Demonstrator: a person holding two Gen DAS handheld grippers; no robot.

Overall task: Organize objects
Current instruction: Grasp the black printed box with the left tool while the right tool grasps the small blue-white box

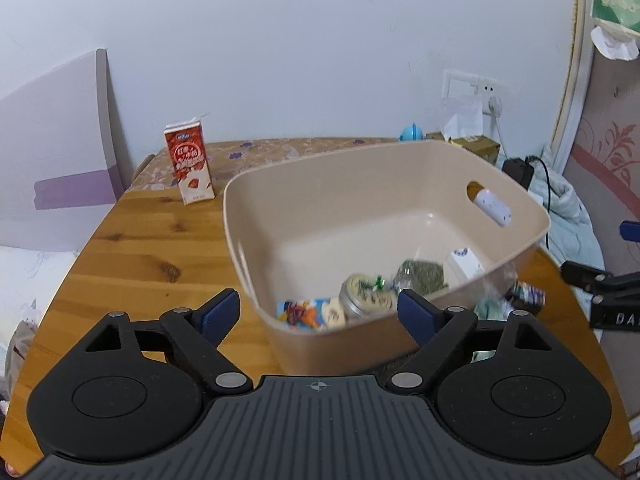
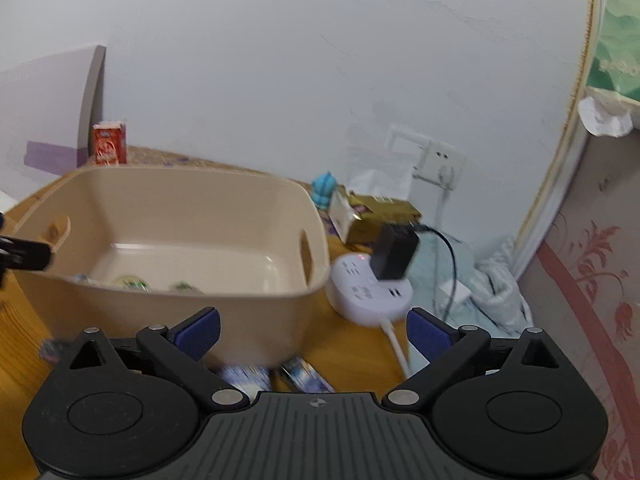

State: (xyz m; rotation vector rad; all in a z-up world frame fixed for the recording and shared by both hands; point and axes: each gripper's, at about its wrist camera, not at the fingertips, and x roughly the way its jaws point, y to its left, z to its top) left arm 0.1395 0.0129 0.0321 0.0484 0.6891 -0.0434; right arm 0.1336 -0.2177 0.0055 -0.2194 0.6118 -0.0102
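Bin (image 1: pixel 520 216): sitting on the table (image 1: pixel 132 256), just ahead of both grippers. Left gripper (image 1: pixel 318 312) hovering wide, gripping nothing; right gripper (image 2: pixel 314 330) likewise gaping, empty. Jar (image 1: pixel 366 298), packet (image 1: pixel 302 314) and pouch (image 1: pixel 420 278) lying inside at the near wall. Carton (image 1: pixel 189 160) standing upright beyond, well apart.

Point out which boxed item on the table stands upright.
The red carton, standing alone at the table's far left corner. The gold box by the wall socket lies on its side.
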